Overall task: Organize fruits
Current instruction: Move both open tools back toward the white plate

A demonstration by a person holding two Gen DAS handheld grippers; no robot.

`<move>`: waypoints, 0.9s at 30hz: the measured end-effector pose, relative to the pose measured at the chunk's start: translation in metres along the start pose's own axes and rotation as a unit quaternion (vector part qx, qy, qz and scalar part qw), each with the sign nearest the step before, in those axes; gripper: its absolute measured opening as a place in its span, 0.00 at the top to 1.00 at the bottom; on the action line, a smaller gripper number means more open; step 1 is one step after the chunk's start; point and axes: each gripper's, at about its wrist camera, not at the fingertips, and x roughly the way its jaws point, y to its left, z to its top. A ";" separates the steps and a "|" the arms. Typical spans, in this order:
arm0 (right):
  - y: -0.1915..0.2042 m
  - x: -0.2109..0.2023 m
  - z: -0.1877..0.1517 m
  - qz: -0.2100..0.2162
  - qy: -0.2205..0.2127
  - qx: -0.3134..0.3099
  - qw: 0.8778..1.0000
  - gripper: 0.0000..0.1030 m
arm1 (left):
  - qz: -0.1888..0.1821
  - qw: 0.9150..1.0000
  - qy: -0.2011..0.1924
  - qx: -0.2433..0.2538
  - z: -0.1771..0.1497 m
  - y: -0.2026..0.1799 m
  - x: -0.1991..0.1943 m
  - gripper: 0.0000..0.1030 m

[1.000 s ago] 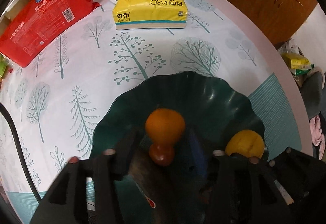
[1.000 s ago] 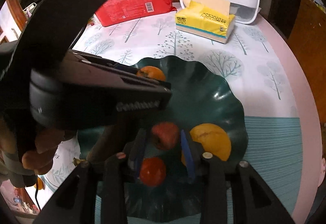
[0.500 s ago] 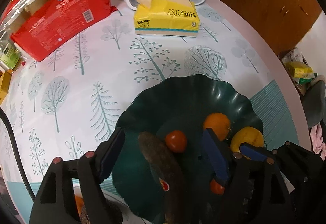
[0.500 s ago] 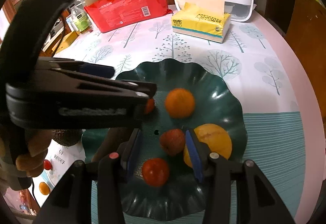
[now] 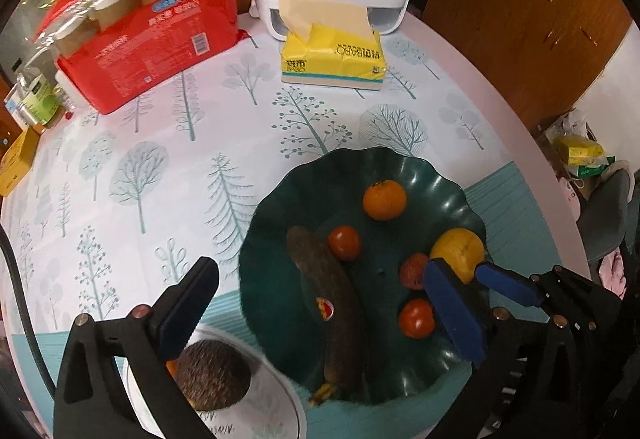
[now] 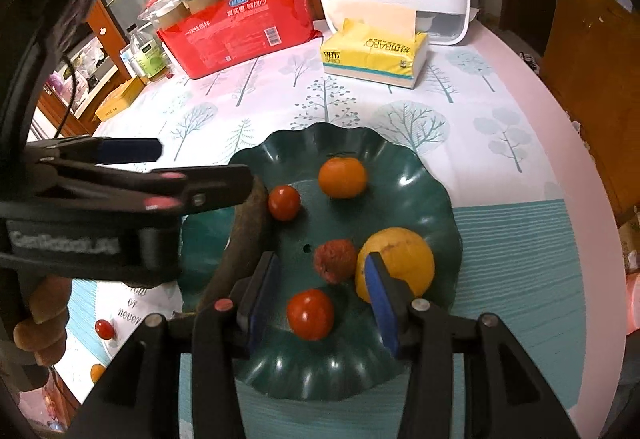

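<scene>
In my green bowl [image 6: 436, 199]: orange [image 6: 343, 177] far, lemon [image 6: 400, 263] right, lychee [image 6: 334, 260] centre, two tomatoes [image 6: 310, 314], dark banana [image 5: 334, 303] left. My left gripper [image 5: 320, 303] gapes wide, empty. My right gripper [image 6: 324, 303] stands apart over the near tomato.

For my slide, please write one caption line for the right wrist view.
Open right gripper above a green scalloped bowl holding an orange, two tomatoes, a lychee and a lemon.
</scene>
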 end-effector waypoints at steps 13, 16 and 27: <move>0.030 -0.060 -0.015 -0.027 -0.039 -0.008 0.999 0.56 | -0.023 0.998 -0.051 -0.033 -0.048 0.035 -0.086 0.01; 0.037 -0.076 -0.017 -0.032 -0.053 -0.004 0.998 0.56 | -0.020 0.997 -0.073 -0.035 -0.060 0.047 -0.114 0.01; 0.093 -0.106 -0.017 -0.024 -0.088 -0.024 0.996 0.56 | 0.018 0.992 -0.100 -0.073 -0.110 0.115 -0.179 0.01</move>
